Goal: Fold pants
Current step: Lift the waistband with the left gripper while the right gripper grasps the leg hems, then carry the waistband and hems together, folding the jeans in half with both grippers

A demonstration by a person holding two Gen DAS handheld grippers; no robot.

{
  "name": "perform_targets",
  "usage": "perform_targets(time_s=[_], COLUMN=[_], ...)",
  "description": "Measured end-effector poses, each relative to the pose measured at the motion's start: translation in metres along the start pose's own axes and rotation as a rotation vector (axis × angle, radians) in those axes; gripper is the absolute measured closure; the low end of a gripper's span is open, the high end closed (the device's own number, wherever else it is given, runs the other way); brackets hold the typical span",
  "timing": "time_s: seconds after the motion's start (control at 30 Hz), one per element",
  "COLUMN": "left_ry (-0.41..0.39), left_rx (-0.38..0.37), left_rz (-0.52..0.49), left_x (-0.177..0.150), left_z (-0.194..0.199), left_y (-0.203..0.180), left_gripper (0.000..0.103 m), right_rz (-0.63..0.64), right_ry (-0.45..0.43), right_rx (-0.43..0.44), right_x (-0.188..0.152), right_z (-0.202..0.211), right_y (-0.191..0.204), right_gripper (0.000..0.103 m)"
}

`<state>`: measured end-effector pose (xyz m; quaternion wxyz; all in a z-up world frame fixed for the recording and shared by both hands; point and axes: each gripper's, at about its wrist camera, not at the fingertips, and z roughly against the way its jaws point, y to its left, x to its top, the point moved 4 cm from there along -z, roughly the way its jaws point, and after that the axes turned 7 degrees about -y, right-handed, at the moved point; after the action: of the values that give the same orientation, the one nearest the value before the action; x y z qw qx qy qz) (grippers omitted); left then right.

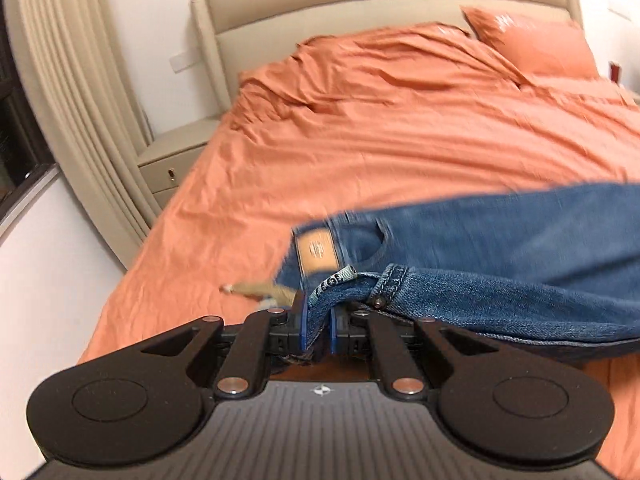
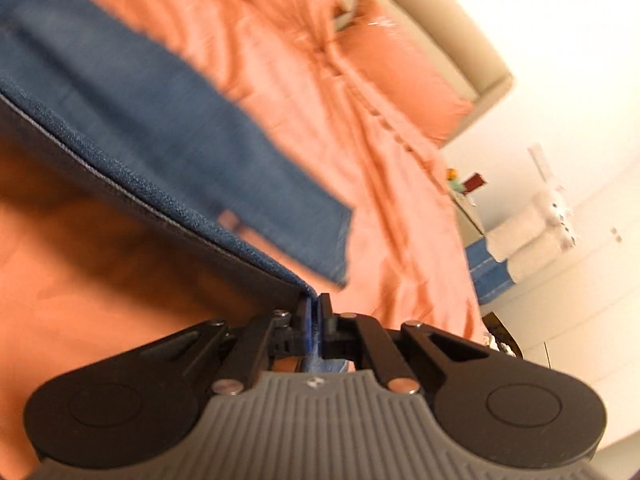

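Note:
Blue denim jeans (image 1: 500,240) lie across the orange bed, with a tan leather waistband patch (image 1: 317,251) showing. My left gripper (image 1: 318,320) is shut on the bunched waistband, which is lifted off the sheet near a belt loop and rivet. In the right wrist view the jeans' leg (image 2: 160,132) stretches away to the upper left, its hem end (image 2: 340,240) hanging blurred. My right gripper (image 2: 315,316) is shut on a thin edge of that denim, raised above the bed.
The orange bed sheet (image 1: 380,140) is rumpled, with an orange pillow (image 1: 532,44) against the beige headboard (image 1: 360,4). A beige nightstand (image 1: 176,160) and curtain (image 1: 76,92) stand at left. Past the bed's right side are a blue-and-white item (image 2: 516,252) and small objects (image 2: 464,182).

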<state>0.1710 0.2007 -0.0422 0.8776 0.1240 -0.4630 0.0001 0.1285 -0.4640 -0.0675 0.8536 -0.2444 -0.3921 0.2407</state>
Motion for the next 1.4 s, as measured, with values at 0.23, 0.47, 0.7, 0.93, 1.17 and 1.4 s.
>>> perform_targets(time_s=[0.23, 0.47, 0.7, 0.93, 1.17, 1.4], left_ry=[0.004, 0.070, 0.178, 0.226, 0.219, 0.151], left_rx=[0.061, 0.117, 0.110, 0.093, 0.100, 0.089], left_rz=[0.045, 0.001, -0.055, -0.149, -0.285, -0.259], left_x=[0.056, 0.076, 0.054, 0.036, 0.041, 0.065], left_z=[-0.053, -0.152, -0.238, -0.276, -0.262, -0.213], left_y=[-0.001, -0.022, -0.041, -0.056, -0.064, -0.049], left_gripper=[0.092, 0.092, 0.092, 0.091, 0.071, 0.000], right_rz=[-0.045, -0.051, 0.007, 0.030, 0.012, -0.176], right_ry=[-0.005, 0.065, 0.171, 0.220, 0.204, 0.150], right_rx=[-0.067, -0.055, -0.016, 0.028, -0.048, -0.016], right_x=[0.068, 0.119, 0.125, 0.114, 0.107, 0.109], right_z=[-0.062, -0.174, -0.289, -0.344, -0.327, -0.257], right_y=[-0.040, -0.037, 0.009, 0.037, 0.040, 0.024], right_gripper=[0.103, 0.103, 0.103, 0.103, 0.053, 0.034])
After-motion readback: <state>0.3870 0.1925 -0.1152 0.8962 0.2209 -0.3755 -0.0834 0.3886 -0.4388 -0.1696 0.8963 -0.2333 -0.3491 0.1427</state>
